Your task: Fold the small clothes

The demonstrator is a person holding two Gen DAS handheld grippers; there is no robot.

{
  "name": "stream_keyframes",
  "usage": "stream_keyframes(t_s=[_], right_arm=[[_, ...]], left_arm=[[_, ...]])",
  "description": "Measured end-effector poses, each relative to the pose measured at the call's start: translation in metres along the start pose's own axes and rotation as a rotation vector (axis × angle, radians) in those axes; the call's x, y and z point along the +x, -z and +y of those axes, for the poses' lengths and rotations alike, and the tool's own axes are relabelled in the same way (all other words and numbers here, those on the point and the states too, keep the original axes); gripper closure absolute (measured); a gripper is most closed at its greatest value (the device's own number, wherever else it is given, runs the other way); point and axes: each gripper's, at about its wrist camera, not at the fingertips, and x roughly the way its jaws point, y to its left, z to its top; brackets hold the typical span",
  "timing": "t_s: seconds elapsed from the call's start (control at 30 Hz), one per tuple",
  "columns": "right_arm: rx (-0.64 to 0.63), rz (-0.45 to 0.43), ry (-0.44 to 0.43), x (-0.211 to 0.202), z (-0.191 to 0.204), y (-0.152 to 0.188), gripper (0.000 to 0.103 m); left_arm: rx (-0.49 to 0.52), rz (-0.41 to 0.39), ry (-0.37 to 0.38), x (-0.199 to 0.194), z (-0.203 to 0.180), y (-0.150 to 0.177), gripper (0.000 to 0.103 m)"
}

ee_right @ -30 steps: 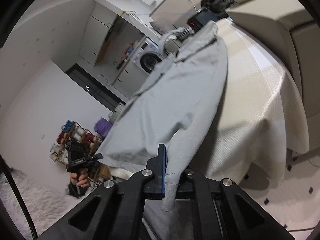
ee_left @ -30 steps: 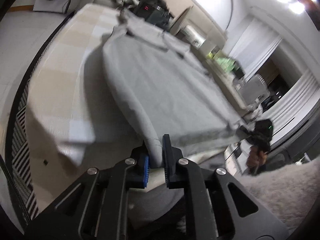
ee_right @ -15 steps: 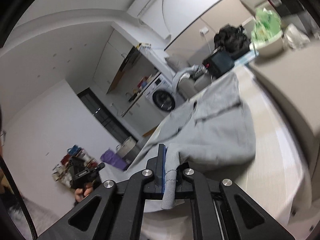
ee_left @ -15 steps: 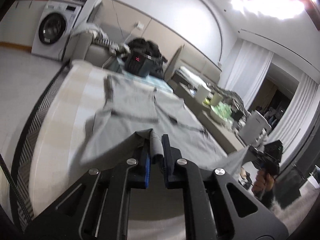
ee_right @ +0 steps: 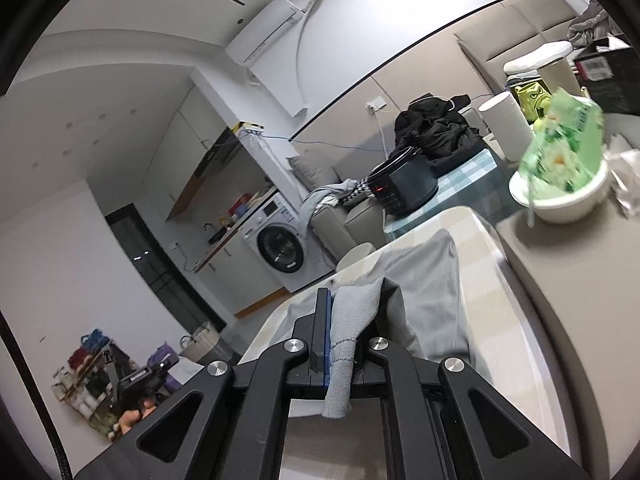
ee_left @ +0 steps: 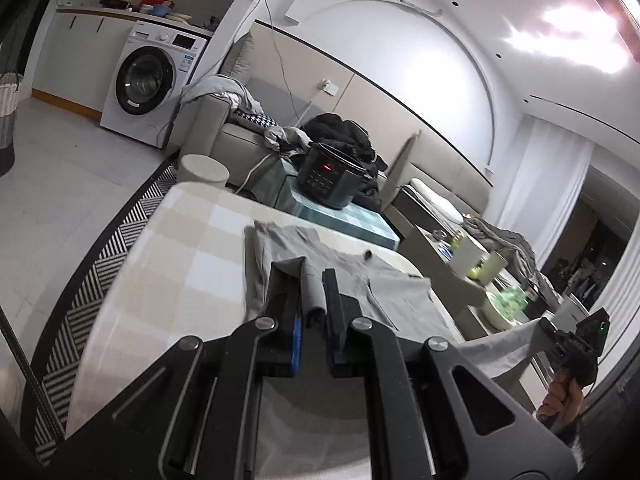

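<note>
The grey garment [ee_left: 352,280] lies with its far part flat on the bench [ee_left: 188,240], which is covered by a pale checked cloth, while its near edge is lifted off the surface at two corners. One corner rises into the left gripper [ee_left: 310,300]; the other stretches away to the right gripper [ee_right: 344,344], seen small at the right edge of the left wrist view.

The step in hand looks like carrying the near edge forward over the spread part to make a fold. To do it well, I judge both corners should travel level with each other and stay taut between the hands — slack in the middle would leave a wrinkled crease. The edge should be laid down square to the far hem before either grip lets go.

The left jaws are nearly closed, pinching a bunched strip of the grey fabric between the blue pads. The right jaws are likewise pressed tight on a folded corner, its stitched hem hanging out below them.

Beyond the bench stand a dark cooker [ee_left: 330,176], a sofa and a washing machine [ee_left: 150,80].
</note>
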Motion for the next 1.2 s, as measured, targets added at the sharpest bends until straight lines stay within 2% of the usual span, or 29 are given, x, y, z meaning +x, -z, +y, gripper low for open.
stream_keyframes(t_s=[0.3, 0.53, 0.6, 0.63, 0.67, 0.7, 0.73, 0.77, 0.8, 0.87, 0.9, 0.93, 1.07, 1.2], right_arm=[[-0.01, 0.014, 0.088, 0.102, -0.012, -0.052, 0.098], [0.014, 0.051, 0.166, 0.2, -0.042, -0.09, 0.098], [0.024, 0.074, 0.207, 0.229, -0.055, -0.097, 0.098], [0.042, 0.109, 0.243, 0.247, -0.065, -0.1, 0.095], [0.049, 0.153, 0.284, 0.264, -0.074, -0.101, 0.081], [0.057, 0.18, 0.33, 0.274, -0.082, -0.101, 0.072], [0.075, 0.18, 0.384, 0.28, -0.09, -0.1, 0.064], [0.085, 0.174, 0.407, 0.28, -0.095, -0.099, 0.06], [0.097, 0.167, 0.409, 0.278, -0.098, -0.097, 0.059], [0.11, 0.156, 0.369, 0.269, -0.099, -0.089, 0.054], [0.104, 0.162, 0.367, 0.265, -0.098, -0.084, 0.051], [0.084, 0.179, 0.367, 0.262, -0.096, -0.076, 0.046], [-0.015, 0.261, 0.395, 0.257, -0.08, -0.052, 0.046], [-0.073, 0.307, 0.46, 0.254, -0.079, -0.04, 0.046]], left_arm=[[-0.001, -0.022, -0.064, 0.117, 0.018, -0.067, 0.098], [-0.018, -0.003, -0.141, 0.239, 0.049, -0.116, 0.098], [-0.023, 0.032, -0.197, 0.281, 0.061, -0.128, 0.098], [-0.031, 0.057, -0.227, 0.302, 0.067, -0.132, 0.097], [-0.043, 0.089, -0.265, 0.323, 0.075, -0.136, 0.097], [-0.055, 0.127, -0.3, 0.341, 0.082, -0.138, 0.093], [-0.07, 0.159, -0.33, 0.356, 0.089, -0.138, 0.091], [-0.087, 0.176, -0.357, 0.365, 0.096, -0.139, 0.086], [-0.101, 0.173, -0.372, 0.368, 0.1, -0.138, 0.071], [-0.106, 0.144, -0.391, 0.363, 0.104, -0.132, 0.053], [-0.098, 0.129, -0.396, 0.359, 0.105, -0.13, 0.048], [-0.076, 0.124, -0.397, 0.355, 0.102, -0.127, 0.047], [-0.007, 0.16, -0.385, 0.345, 0.09, -0.112, 0.045], [-0.021, 0.165, -0.348, 0.304, 0.072, -0.078, 0.042]])
